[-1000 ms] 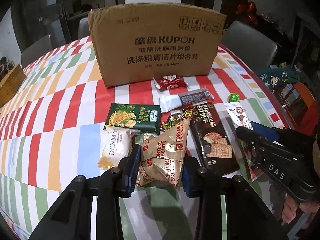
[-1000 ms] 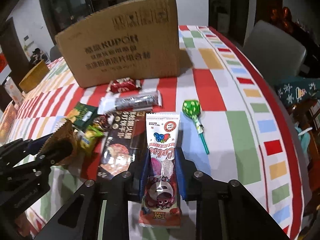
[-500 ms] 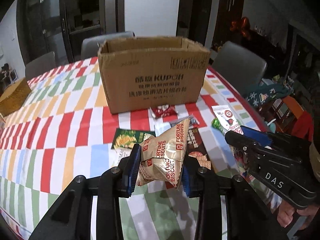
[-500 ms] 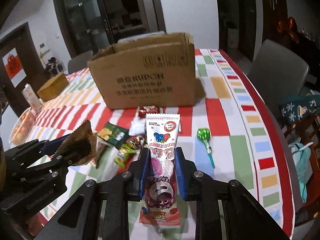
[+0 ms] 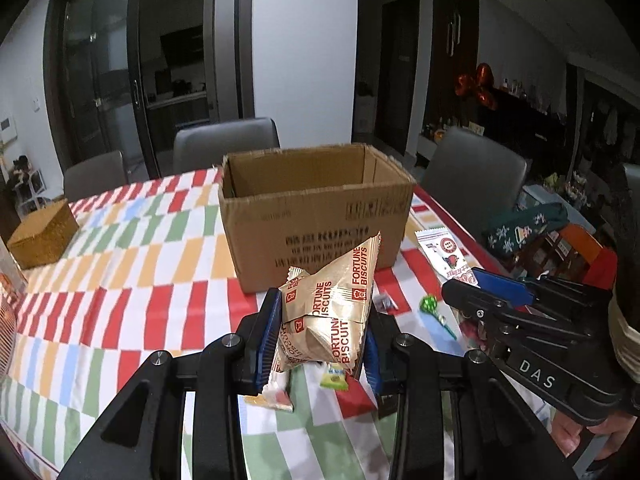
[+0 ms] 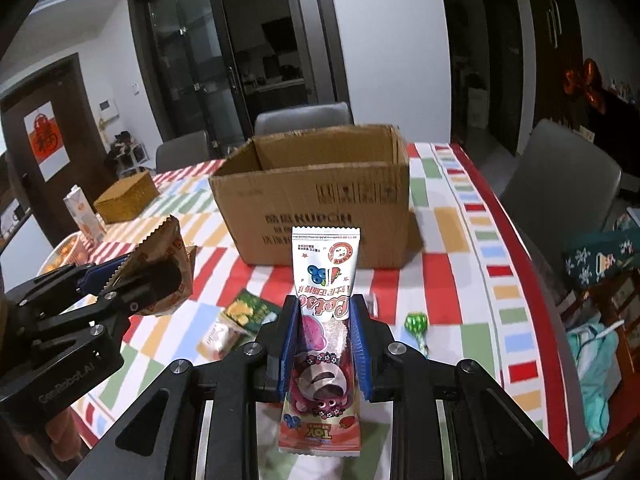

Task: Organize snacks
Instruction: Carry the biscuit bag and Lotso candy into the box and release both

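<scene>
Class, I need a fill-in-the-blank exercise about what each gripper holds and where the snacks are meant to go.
1. The left gripper is shut on a gold pack of fortune ____.
2. The right gripper is shut on a pink and white ____ packet.
3. The cardboard box stands with its top ____.
4. A green ____ lies on the tablecloth beside the right gripper.

Missing words: biscuits; candy; open; lollipop

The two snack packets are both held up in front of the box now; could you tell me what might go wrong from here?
1. The left claw grips the puffy Fortune Biscuits packet low, so it could slip or get crushed.
2. The right claw holds the long candy packet with its top standing free; that end might catch the cardboard box rim.
3. Both claws sit close together, so they may collide over the opening.
</scene>
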`<state>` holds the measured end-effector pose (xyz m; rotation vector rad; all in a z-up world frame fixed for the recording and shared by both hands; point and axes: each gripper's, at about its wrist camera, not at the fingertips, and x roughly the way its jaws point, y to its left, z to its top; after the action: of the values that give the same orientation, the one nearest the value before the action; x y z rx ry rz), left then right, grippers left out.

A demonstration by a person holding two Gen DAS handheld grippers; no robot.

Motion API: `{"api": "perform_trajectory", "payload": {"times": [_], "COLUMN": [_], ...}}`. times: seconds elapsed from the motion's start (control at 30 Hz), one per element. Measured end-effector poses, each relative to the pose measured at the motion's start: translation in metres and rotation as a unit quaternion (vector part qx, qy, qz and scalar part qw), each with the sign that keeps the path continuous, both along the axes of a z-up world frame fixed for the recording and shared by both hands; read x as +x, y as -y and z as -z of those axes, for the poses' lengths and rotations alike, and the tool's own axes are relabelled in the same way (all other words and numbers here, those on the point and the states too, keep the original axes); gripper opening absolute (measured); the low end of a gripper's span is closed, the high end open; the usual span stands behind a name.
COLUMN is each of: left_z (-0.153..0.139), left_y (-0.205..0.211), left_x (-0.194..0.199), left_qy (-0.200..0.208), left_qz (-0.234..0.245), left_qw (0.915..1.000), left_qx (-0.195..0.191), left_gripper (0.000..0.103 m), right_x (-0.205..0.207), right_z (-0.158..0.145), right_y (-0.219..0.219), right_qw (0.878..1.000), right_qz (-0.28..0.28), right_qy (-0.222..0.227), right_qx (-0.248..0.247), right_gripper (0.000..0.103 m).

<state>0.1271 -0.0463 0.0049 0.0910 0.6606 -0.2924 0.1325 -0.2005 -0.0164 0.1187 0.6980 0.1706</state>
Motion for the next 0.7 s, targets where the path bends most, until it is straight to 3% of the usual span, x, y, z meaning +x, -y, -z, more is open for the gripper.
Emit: {"api": "perform_trajectory", "payload": {"times": [0.3,0.7], "left_z": [-0.026,-0.052], "left_y": [-0.004,-0.009], "left_x": [0.031,0.079], "left_qy": [0.016,0.029], "left_qz": [-0.008,-0.008], "left_qw": [0.9998,0.9995], "left_qx": [-0.008,-0.010], "left_gripper": [0.036,0.036], "right_x": [0.026,0.077], "right_z": [-0.034,-0.063], "right_y": [-0.002,-0.004], "right_qw": [0.999,0.999], "right_qz": [-0.013,-0.021], "right_qy": [0.037,0.049], "right_qx": [0.008,0.002], "right_gripper": [0.026,0.027]}}
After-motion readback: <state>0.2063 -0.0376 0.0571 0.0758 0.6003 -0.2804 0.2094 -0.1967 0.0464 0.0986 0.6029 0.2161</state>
